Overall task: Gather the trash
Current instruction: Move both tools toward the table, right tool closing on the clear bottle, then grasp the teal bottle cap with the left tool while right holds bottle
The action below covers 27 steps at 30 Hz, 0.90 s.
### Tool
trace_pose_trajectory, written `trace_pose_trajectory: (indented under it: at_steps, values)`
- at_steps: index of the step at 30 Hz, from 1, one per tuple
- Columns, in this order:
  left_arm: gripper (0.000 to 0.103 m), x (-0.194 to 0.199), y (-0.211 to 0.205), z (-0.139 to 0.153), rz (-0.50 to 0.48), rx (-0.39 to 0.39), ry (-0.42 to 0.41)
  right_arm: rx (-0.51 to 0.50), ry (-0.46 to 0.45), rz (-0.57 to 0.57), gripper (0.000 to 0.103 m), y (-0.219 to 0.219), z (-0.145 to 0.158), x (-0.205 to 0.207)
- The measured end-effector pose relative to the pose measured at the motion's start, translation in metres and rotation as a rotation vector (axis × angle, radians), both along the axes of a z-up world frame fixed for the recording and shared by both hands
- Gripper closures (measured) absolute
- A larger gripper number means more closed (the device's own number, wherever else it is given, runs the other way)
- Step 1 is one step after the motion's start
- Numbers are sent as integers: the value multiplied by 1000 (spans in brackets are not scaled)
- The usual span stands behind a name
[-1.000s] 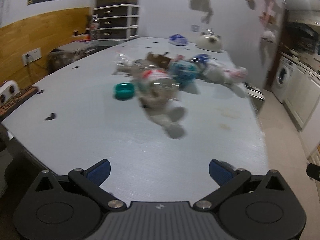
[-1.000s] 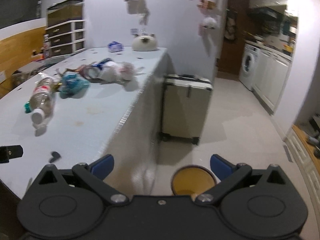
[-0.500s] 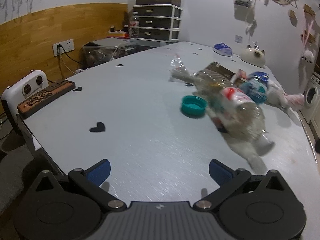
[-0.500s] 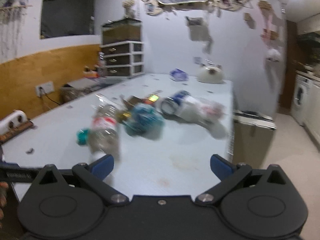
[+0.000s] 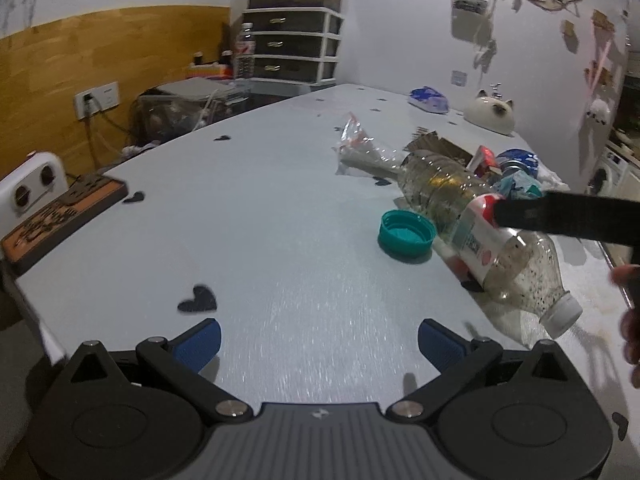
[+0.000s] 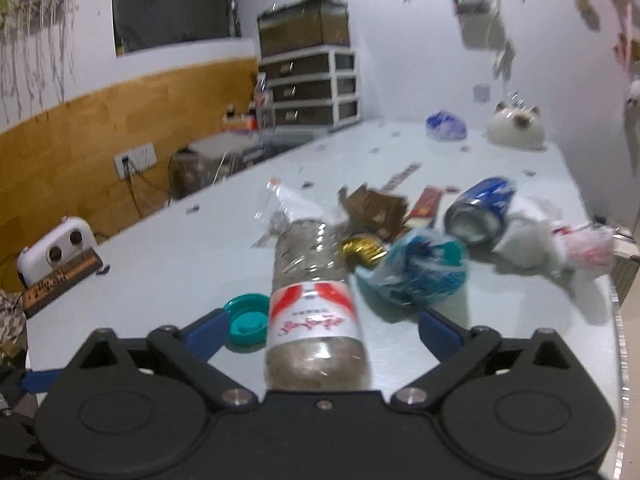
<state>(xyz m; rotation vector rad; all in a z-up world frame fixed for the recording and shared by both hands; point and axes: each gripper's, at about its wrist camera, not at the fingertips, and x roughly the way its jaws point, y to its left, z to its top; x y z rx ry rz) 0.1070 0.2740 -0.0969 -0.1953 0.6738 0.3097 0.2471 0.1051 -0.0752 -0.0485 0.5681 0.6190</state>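
Note:
A clear plastic bottle [image 6: 310,280] with a red and white label lies on the pale table [image 5: 248,208], its white cap end toward me. My right gripper [image 6: 320,328] straddles it. The jaws are closing, and the pads stand clear of the bottle's sides. A teal lid [image 6: 246,318] lies by the left finger. Behind the bottle lie gold foil [image 6: 362,250], a blue-green wrapper [image 6: 420,268], a blue can [image 6: 480,208], torn cardboard [image 6: 376,208] and white tissue [image 6: 532,240]. My left gripper [image 5: 318,344] hovers open over bare table, to the left of the bottle [image 5: 488,236] and the lid [image 5: 406,234].
A cat-shaped ornament [image 6: 516,128] and a blue bag [image 6: 446,126] sit at the table's far end. A power strip [image 5: 60,216] lies at the left edge. A drawer unit [image 5: 294,52] stands behind. A person's hand [image 5: 630,320] shows at the right. The table's right edge [image 6: 616,320] drops to the floor.
My right gripper swung from the floor beside the table onto the trash pile and now has the bottle between its fingers. My left gripper shifted, and the right gripper's finger came into its view.

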Motion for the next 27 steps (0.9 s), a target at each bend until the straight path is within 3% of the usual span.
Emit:
trace_pose_trajectory:
  at_steps: [5,7,10,15,20,27]
  values:
    - [0,17,18,1,-39,-27,46,-88,41,30,23,22,-10,10]
    - [0,22,22,1,-59,-13,48,-109,52,15,41,25,-12,13]
    - [0,32,23,3,-105,16,39,-110,72,18,42,22,-13,16]
    - [1,52,21,6,-231,-1,-25,-108,76,4,43,5,-13,9]
    - [21,82,3,2,-338,62,-7,-126,74,1,43,-10,-11,0]
    - [30,114,-11,-12,-385,120,32,-122,75,-4,43,-25,-10,-8]
